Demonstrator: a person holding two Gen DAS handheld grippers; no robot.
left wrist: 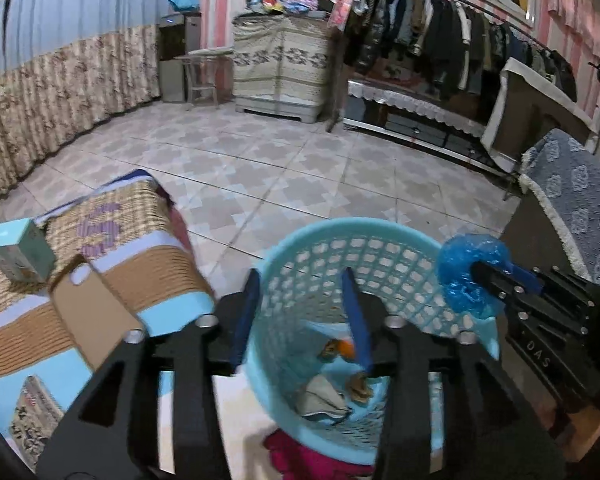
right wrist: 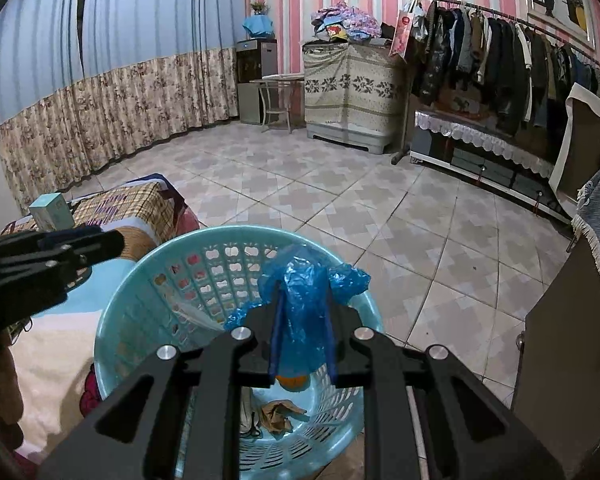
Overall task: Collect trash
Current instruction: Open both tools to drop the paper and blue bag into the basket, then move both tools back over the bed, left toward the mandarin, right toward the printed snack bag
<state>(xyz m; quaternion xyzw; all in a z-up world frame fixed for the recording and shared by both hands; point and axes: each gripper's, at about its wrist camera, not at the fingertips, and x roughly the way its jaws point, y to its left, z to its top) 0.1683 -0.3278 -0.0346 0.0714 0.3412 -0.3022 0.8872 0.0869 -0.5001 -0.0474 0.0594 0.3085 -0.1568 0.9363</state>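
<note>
A light blue perforated trash basket (left wrist: 384,236) stands beside the bed, with scraps of paper and an orange bit at its bottom (left wrist: 340,392). My left gripper (left wrist: 300,312) straddles the basket's near-left wall, one blue finger (left wrist: 246,312) outside and one inside; whether it grips the wall is unclear. My right gripper (right wrist: 302,320) is shut on a crumpled blue plastic bag (right wrist: 304,300) and holds it over the basket (right wrist: 236,236). The bag also shows in the left wrist view (left wrist: 466,276), at the basket's right rim.
A bed with a patterned blanket (left wrist: 112,224) lies left of the basket, bearing a teal box (left wrist: 18,250) and a brown phone case (left wrist: 88,308). A dark cabinet with a blue cloth (left wrist: 572,216) stands at right. Tiled floor (left wrist: 280,168) stretches ahead to a clothes rack (left wrist: 460,36).
</note>
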